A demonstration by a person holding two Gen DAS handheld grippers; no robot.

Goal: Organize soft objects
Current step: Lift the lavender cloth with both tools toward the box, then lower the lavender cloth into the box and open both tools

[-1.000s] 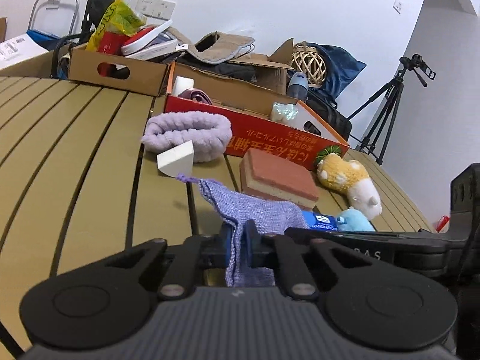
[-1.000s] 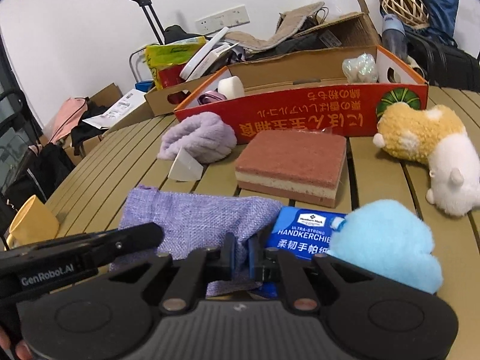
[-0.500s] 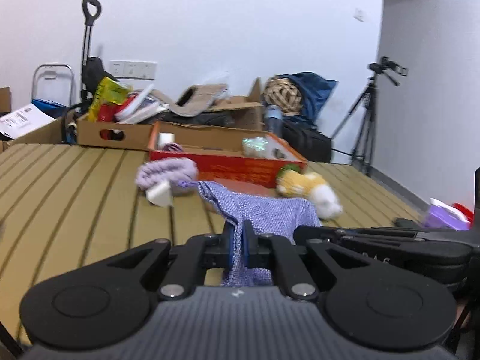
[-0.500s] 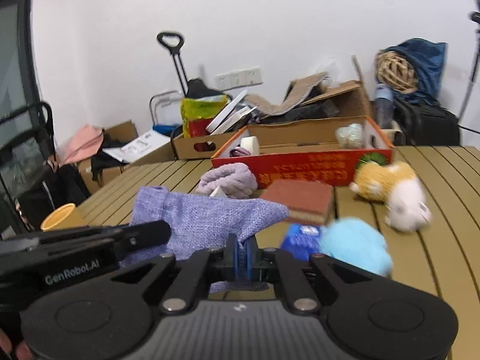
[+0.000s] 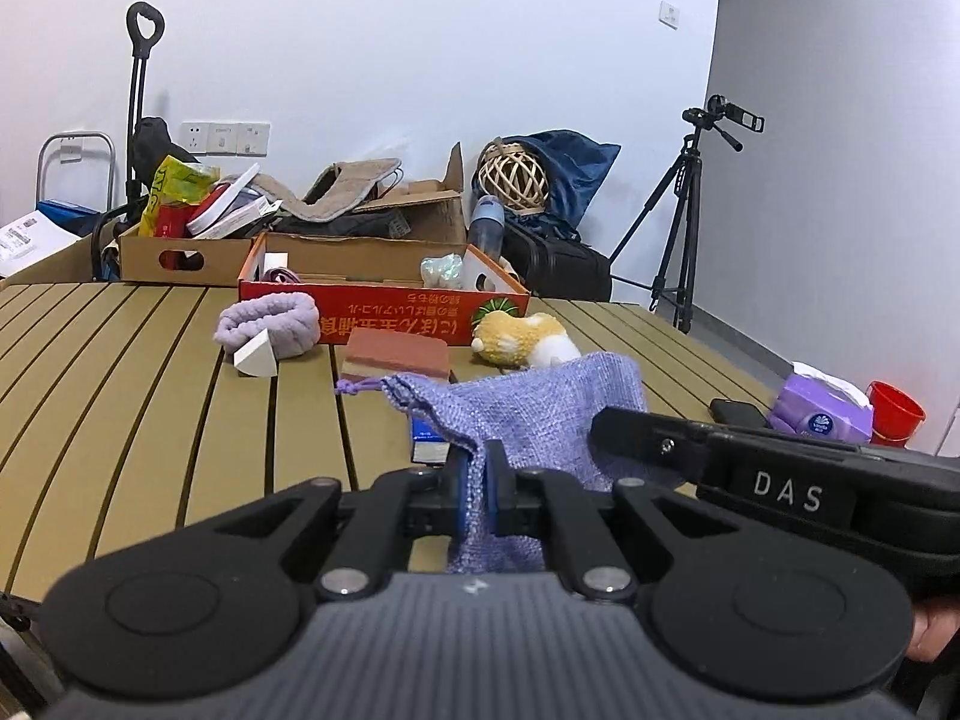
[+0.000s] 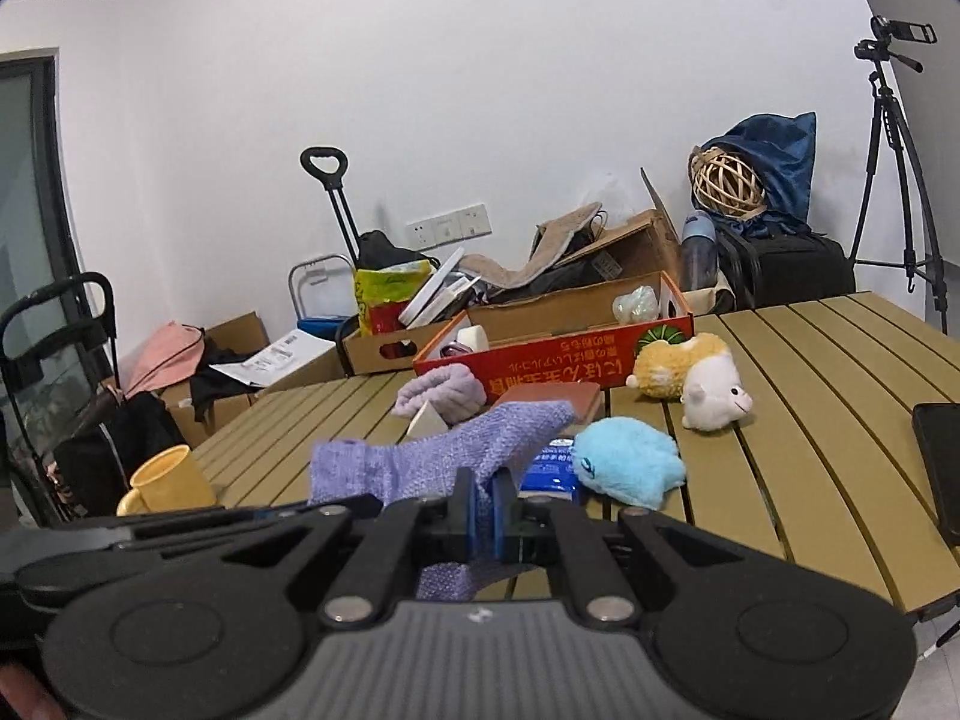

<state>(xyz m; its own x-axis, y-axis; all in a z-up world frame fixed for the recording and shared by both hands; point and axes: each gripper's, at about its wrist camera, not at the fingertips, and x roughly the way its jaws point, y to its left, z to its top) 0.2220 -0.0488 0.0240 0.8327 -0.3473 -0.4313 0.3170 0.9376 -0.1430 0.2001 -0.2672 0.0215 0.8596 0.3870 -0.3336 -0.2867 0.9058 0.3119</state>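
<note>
Purple pouch point(image 5: 540, 408) stretched sideways between both tongs (drawstring left).

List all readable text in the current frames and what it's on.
"DAS": on the right gripper's body, seen from the left wrist.
Red box: orange characters, upside down, not readable.
Blue tissue pack: print too small.
Purple tissue pack: round logo, blurred.

bright even indoor light | soft shadows | sharp | fisheye-bent edges
</note>
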